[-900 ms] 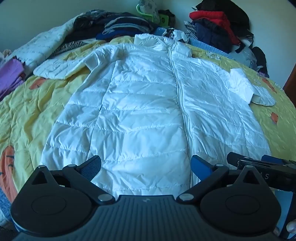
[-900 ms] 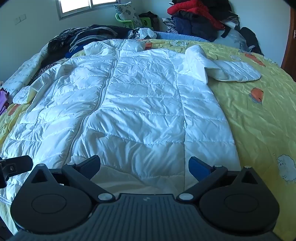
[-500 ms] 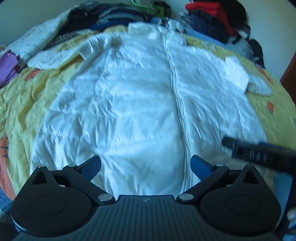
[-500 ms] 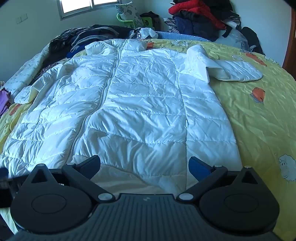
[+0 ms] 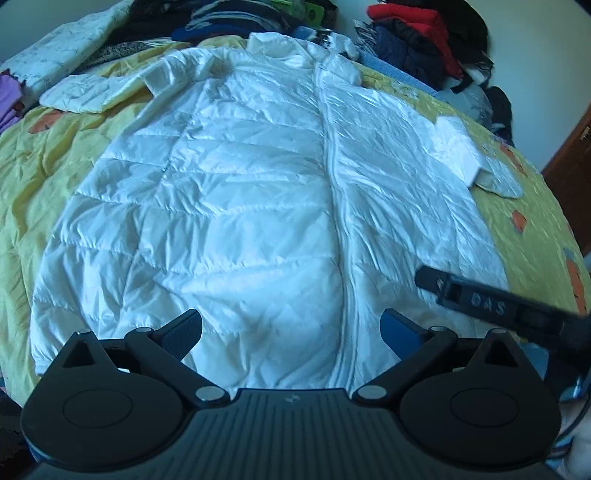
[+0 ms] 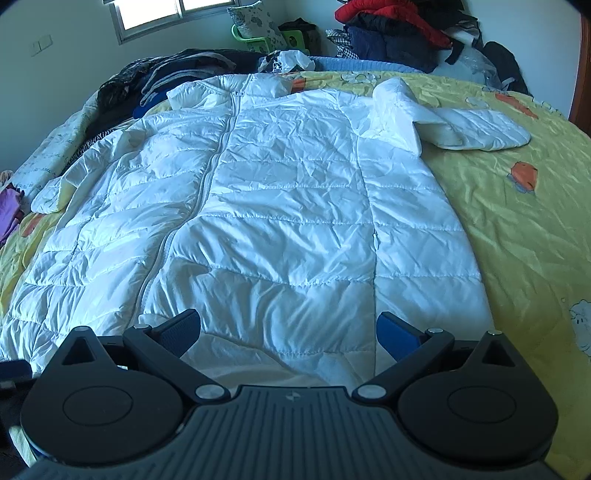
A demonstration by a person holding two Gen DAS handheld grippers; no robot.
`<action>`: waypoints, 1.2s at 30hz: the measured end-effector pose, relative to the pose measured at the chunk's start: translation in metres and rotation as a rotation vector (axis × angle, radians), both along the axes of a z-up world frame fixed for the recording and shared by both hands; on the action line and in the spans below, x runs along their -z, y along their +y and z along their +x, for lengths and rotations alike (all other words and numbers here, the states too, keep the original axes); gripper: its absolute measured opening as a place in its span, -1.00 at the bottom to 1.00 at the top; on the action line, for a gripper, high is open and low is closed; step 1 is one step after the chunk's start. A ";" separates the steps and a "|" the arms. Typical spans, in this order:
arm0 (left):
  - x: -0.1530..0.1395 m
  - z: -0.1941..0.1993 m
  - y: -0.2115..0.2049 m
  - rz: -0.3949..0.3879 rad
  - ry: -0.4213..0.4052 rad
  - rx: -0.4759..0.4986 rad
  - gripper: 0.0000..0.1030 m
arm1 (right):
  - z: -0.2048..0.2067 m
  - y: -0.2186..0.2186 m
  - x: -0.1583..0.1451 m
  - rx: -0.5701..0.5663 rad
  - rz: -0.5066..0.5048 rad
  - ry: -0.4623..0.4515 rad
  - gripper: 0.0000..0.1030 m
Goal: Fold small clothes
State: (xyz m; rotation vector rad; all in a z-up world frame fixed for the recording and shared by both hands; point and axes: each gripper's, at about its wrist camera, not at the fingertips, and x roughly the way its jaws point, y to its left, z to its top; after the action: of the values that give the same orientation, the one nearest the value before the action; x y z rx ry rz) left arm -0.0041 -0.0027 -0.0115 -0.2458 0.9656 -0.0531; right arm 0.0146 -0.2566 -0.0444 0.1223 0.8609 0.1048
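A white quilted puffer jacket [image 5: 236,206] lies flat, zipped, front up on a yellow bedspread [image 5: 33,173], collar at the far end; it also shows in the right wrist view [image 6: 280,206]. Both sleeves stick out sideways, the left sleeve [image 5: 88,96] and the right sleeve [image 6: 472,129]. My left gripper [image 5: 291,328] is open and empty over the hem, left of the zipper. My right gripper [image 6: 288,328] is open and empty over the hem's right half. The right gripper's side shows in the left wrist view [image 5: 491,306].
Piles of dark, red and blue clothes [image 6: 391,33] lie along the bed's far edge. Purple cloth [image 6: 9,210] lies at the left edge. A window [image 6: 166,14] is in the back wall, a brown door [image 5: 569,173] at right.
Both grippers have moved forward and lower toward the jacket's hem. The right gripper has risen in the left wrist view. Both stay open.
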 end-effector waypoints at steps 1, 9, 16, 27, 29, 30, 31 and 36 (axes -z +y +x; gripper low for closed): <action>0.001 0.003 0.001 -0.009 0.008 0.000 1.00 | 0.001 -0.001 0.001 0.002 0.004 0.002 0.99; 0.003 0.015 0.001 0.004 0.018 -0.026 1.00 | 0.005 -0.009 0.004 0.013 0.034 0.007 0.99; 0.002 0.019 0.001 0.026 0.023 -0.056 1.00 | 0.005 -0.011 0.007 0.009 0.049 0.013 0.99; -0.002 0.025 -0.008 0.054 0.013 -0.058 1.00 | 0.009 -0.018 0.011 0.016 0.072 0.020 0.99; -0.003 0.026 -0.010 0.059 0.009 -0.054 1.00 | 0.010 -0.019 0.012 0.018 0.072 0.022 0.99; -0.003 0.027 -0.011 0.061 0.010 -0.053 1.00 | 0.010 -0.020 0.012 0.019 0.073 0.024 0.99; -0.003 0.027 -0.011 0.061 0.010 -0.053 1.00 | 0.010 -0.020 0.013 0.021 0.075 0.025 0.99; -0.002 0.028 -0.012 0.062 0.013 -0.050 1.00 | 0.012 -0.021 0.013 0.025 0.076 0.027 0.99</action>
State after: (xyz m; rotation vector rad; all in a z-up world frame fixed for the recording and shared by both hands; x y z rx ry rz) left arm 0.0242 -0.0148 -0.0096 -0.2137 0.9717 0.0244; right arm 0.0264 -0.2780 -0.0578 0.2057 0.8822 0.1129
